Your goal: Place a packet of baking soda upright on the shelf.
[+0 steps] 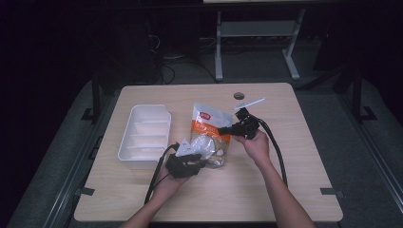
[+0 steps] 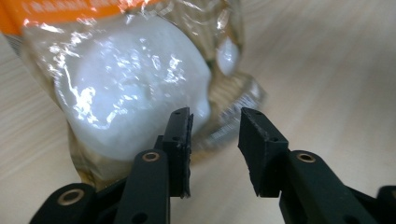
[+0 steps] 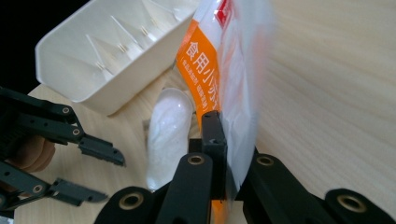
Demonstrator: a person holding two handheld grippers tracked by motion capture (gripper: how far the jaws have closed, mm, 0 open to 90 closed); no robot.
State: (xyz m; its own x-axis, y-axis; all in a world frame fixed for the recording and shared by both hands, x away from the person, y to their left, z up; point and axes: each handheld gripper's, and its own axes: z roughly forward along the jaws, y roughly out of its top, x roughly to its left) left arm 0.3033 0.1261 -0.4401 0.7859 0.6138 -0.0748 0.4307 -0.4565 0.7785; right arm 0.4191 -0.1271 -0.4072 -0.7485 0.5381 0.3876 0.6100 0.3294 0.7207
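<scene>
Mid-frame on the bench (image 1: 294, 180), we list: right gripper (image 3: 224, 154) clamping the pouch (image 1: 209, 126) steady; left gripper (image 2: 215, 140), jaws parted, at its lower seam.

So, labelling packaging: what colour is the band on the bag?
Orange band with white characters, clearest in the right gripper view.

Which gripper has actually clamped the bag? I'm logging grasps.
The right gripper: its jaws are shut on the orange-and-clear bag. The left gripper is open, jaws apart at the bag's lower end.
</scene>
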